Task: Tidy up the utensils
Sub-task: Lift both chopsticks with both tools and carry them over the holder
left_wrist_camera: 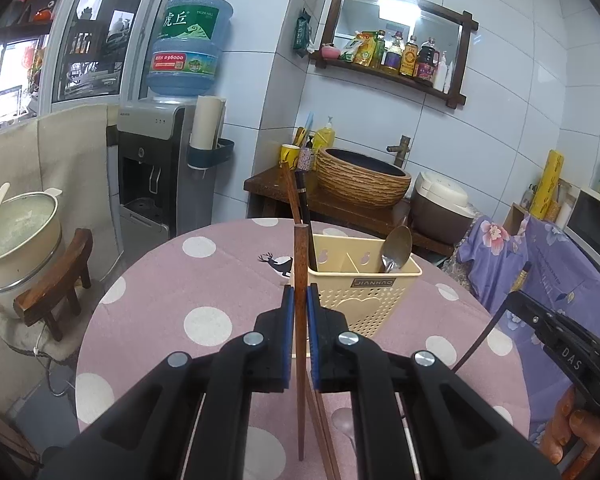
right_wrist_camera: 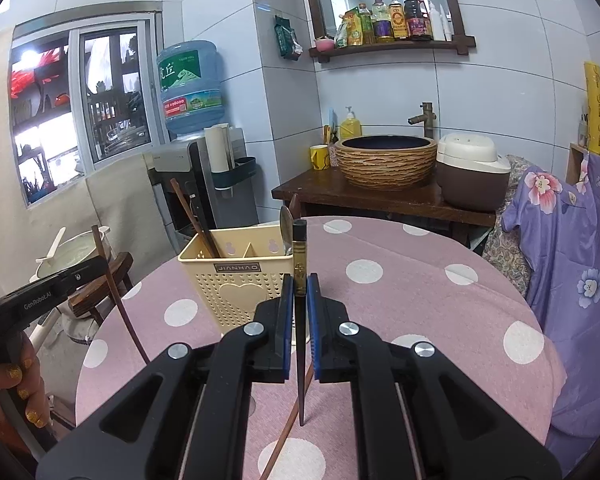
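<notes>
In the left wrist view my left gripper (left_wrist_camera: 300, 300) is shut on a brown wooden chopstick (left_wrist_camera: 300, 256), which stands upright above the pink dotted table (left_wrist_camera: 204, 280). Just behind it is a cream utensil holder (left_wrist_camera: 364, 284) with a metal spoon (left_wrist_camera: 398, 248) on its right side and two chopsticks (left_wrist_camera: 298, 196) on its left. In the right wrist view my right gripper (right_wrist_camera: 300, 300) is shut on a black chopstick with a gold band (right_wrist_camera: 299, 256), upright beside the holder (right_wrist_camera: 236, 280). Another brown chopstick (right_wrist_camera: 288, 432) lies on the cloth below. Each gripper shows in the other's view (left_wrist_camera: 520, 302) (right_wrist_camera: 98, 266).
A water dispenser (left_wrist_camera: 156, 168) and a rice pot on a stool (left_wrist_camera: 16, 240) stand left of the table. Behind it is a wooden counter with a woven basin (left_wrist_camera: 362, 178) and a rice cooker (right_wrist_camera: 472, 168). Purple flowered cloth (right_wrist_camera: 572, 240) covers furniture on the right.
</notes>
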The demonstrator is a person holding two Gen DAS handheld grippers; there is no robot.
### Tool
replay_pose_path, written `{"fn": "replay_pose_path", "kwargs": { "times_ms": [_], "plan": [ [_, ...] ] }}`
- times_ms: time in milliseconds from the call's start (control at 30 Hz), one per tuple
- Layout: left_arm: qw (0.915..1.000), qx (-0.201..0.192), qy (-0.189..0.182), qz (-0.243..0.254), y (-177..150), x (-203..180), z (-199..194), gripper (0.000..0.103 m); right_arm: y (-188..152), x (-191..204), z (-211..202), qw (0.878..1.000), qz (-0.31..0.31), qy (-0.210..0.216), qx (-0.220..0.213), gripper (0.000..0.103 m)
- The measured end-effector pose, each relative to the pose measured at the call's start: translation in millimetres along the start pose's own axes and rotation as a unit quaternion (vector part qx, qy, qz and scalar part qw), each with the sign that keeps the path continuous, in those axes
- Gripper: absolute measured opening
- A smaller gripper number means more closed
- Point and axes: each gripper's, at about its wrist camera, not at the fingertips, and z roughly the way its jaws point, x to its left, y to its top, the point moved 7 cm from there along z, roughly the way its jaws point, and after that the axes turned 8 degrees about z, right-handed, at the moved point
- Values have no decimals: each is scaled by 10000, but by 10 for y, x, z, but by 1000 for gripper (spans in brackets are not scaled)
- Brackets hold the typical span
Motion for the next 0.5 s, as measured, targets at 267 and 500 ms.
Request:
{"fn": "replay_pose_path", "kwargs": {
  "times_ms": [267,500],
  "plan": [
    [9999,-69,-107,-7,78,-7,-39,7,97,43,-5,10000,-41,62,-6,8],
    [9998,-138,-135,82,171,-50,-74,7,173,100,9,9999,-104,120,22,8]
  ]
}}
